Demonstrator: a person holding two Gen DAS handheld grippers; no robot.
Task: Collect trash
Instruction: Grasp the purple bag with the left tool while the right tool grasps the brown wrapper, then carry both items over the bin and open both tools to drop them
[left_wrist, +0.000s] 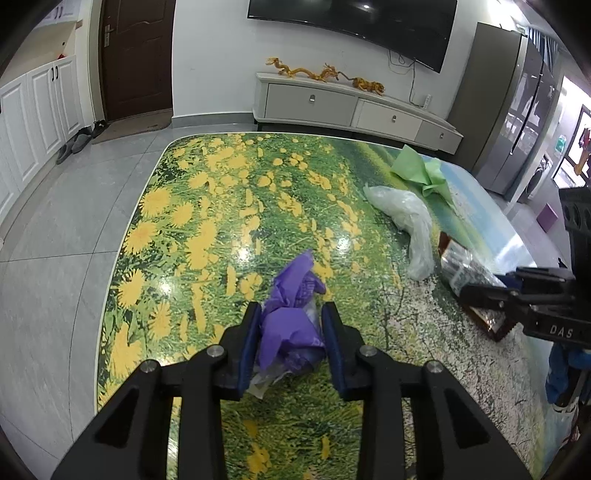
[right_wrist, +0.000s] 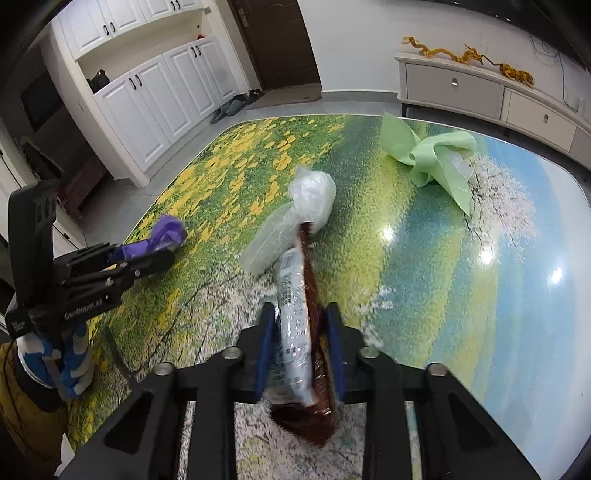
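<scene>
On the flower-print table (left_wrist: 207, 206), the left gripper (left_wrist: 291, 332) pinches purple wrap (left_wrist: 291, 325). The right gripper (right_wrist: 301, 343) pinches a snack wrapper (right_wrist: 295, 314). Lift both slowly, squeezing firmly so neither slips.

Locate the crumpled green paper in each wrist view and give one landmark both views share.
Left wrist: crumpled green paper lies upper right, at the table's far edge, beyond the clear plastic bag.
Right wrist: upper right, right of that bag.
Shared landmark: golden dragon figurines on the white cabinet.

Both wrist cameras look steeply down, close over the shared table (left_wrist: 155, 206), side by side.
</scene>
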